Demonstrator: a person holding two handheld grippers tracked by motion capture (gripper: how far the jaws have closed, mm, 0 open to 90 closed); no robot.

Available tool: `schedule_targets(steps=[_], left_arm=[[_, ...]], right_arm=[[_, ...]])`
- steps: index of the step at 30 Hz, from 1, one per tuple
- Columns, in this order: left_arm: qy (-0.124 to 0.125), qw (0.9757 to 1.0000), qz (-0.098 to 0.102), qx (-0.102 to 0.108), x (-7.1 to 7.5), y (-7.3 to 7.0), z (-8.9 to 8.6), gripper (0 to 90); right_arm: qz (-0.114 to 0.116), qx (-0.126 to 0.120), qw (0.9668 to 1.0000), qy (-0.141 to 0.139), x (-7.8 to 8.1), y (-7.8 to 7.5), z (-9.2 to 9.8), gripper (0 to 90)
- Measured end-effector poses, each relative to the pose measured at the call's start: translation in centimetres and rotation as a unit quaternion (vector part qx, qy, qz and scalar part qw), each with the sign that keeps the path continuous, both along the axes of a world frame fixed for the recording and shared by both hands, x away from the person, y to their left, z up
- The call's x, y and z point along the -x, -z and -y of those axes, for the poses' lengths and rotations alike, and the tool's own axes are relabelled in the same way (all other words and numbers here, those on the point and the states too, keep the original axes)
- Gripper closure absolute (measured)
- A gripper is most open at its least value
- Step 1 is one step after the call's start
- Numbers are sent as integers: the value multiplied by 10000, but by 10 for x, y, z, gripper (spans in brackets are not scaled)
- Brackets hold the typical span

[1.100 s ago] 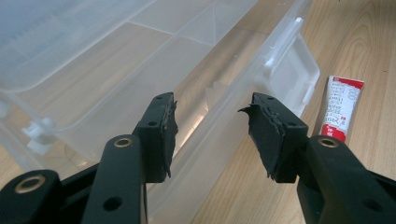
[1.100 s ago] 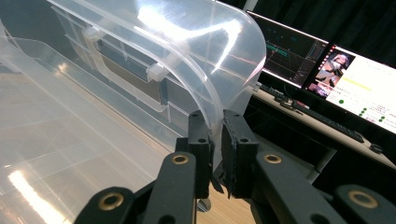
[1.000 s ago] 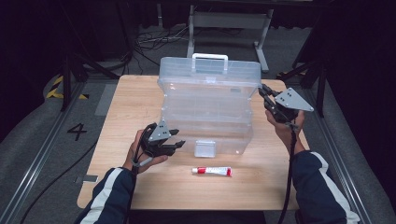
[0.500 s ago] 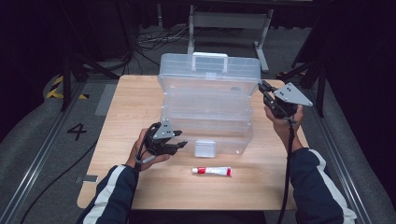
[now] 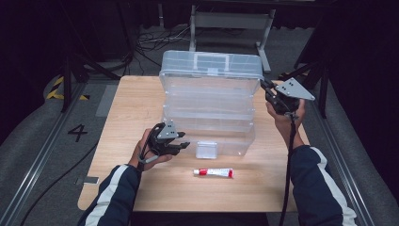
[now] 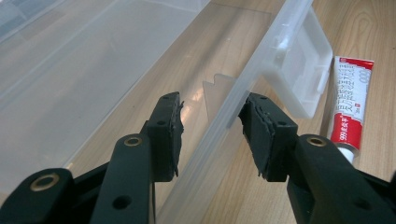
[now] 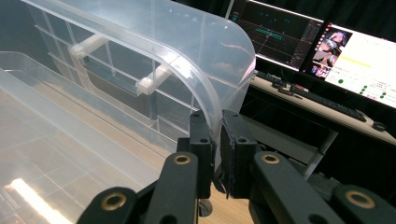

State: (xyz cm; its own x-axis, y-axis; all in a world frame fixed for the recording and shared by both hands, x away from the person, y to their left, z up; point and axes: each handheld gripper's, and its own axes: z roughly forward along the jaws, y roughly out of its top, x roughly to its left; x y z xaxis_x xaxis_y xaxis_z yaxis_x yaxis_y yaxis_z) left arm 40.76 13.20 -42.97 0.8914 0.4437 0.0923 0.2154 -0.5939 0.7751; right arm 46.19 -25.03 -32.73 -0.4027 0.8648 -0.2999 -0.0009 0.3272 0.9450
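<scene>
A clear plastic toolbox stands open in the middle of the wooden table, its lid raised at the back. My right gripper is shut on the lid's right rim, and the curved rim runs down between its closed jaws. My left gripper is open at the box's front left. Its jaws straddle the front wall, one inside the box and one outside. A white and red tube lies in front of the box, beside the front latch.
The latch flap hangs outward just past my left jaws, with the tube beyond it. Monitors and a keyboard sit on a desk off the table's right side. A metal stand and cables are behind the table.
My right gripper has tipped the lid a little farther up and back, so its handle now lies within the lid's face. The left gripper has stayed at the front wall.
</scene>
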Motion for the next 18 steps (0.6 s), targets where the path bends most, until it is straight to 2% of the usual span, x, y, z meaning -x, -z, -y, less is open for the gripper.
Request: schedule_targets(steps=[11,18], left_arm=[[187,9998,-49,-81,-4,-1,-1,623],[293,9995,-66,-134,-6,-2,-2,643]], right_arm=[[-106,-73,9999,56,-8,-5,-1,845],[-257,-141,9995,69,-16,-10,-1,847]])
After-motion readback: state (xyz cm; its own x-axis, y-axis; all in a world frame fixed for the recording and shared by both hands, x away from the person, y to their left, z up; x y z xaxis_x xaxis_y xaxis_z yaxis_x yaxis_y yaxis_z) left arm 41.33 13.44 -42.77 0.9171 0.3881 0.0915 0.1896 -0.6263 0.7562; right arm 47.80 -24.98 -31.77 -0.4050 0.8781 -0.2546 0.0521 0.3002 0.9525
